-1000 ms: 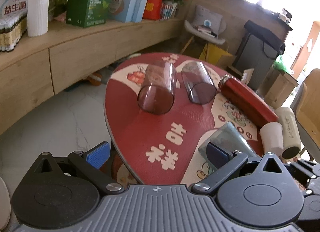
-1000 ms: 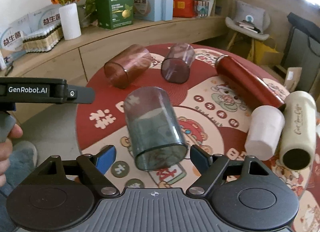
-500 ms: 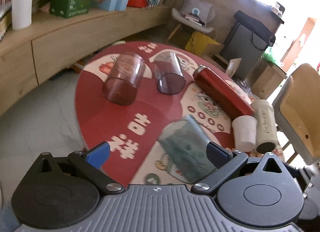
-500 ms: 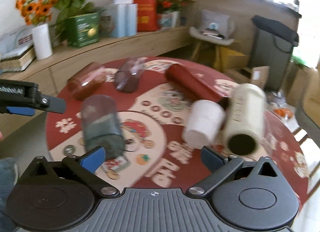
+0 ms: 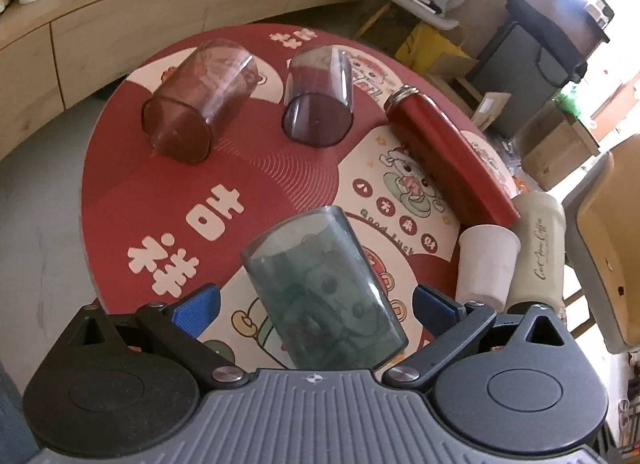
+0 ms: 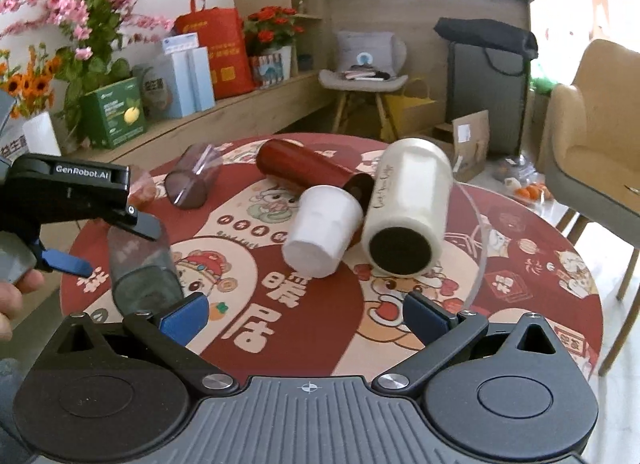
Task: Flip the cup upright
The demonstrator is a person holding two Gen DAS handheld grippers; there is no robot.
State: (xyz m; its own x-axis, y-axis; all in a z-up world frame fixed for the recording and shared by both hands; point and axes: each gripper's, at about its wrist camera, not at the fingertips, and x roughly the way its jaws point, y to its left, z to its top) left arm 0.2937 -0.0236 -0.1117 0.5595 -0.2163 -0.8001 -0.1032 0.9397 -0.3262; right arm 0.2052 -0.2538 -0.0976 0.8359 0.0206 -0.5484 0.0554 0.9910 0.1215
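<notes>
A grey-green see-through cup (image 5: 320,288) lies on its side on the round red table (image 5: 132,184). My left gripper (image 5: 316,306) is open, with its blue pads on either side of this cup and not touching it. The same cup (image 6: 140,268) shows at the left of the right wrist view, under the left gripper's fingers (image 6: 136,222). My right gripper (image 6: 306,318) is open and empty over the table's near part. A white paper cup (image 6: 320,236) and a cream tumbler (image 6: 404,216) lie on their sides ahead of it.
A brown see-through cup (image 5: 192,100), a purple see-through cup (image 5: 318,104) and a red flask (image 5: 444,156) also lie on their sides. A wooden shelf (image 6: 224,116) with boxes and flowers runs behind. A beige armchair (image 6: 592,156) stands at the right.
My left gripper has swung in over the grey-green cup, which now sits between its pads. My right gripper has turned right, away from that cup, toward the white cup and the cream tumbler.
</notes>
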